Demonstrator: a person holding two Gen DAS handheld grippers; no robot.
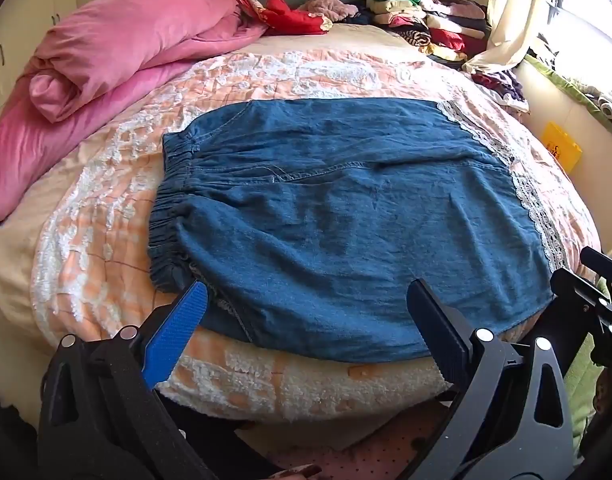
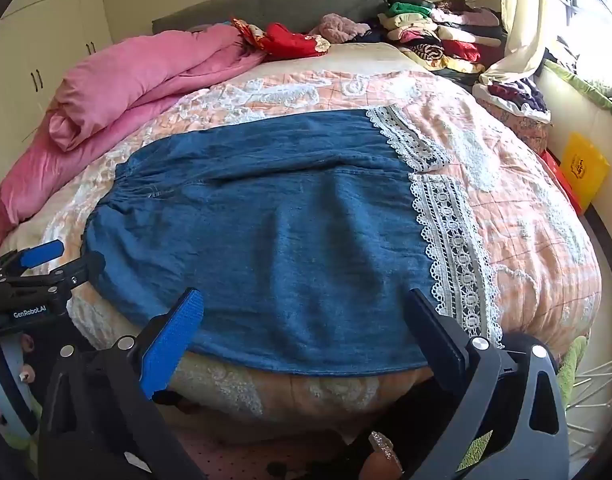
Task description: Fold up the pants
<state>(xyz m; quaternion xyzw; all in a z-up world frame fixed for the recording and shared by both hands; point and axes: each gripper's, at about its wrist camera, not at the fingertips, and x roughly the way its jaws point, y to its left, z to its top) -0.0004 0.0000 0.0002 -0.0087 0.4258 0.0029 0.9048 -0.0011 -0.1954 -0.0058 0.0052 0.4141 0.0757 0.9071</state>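
Yellow box [image 1: 562,146] print too small to read; stacked clothes [image 2: 438,38] indistinct

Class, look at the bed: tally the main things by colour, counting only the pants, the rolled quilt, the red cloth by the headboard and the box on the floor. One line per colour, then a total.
Blue: 1, the pants
Pink: 1, the rolled quilt
Red: 1, the red cloth
Yellow: 1, the box
Total: 4
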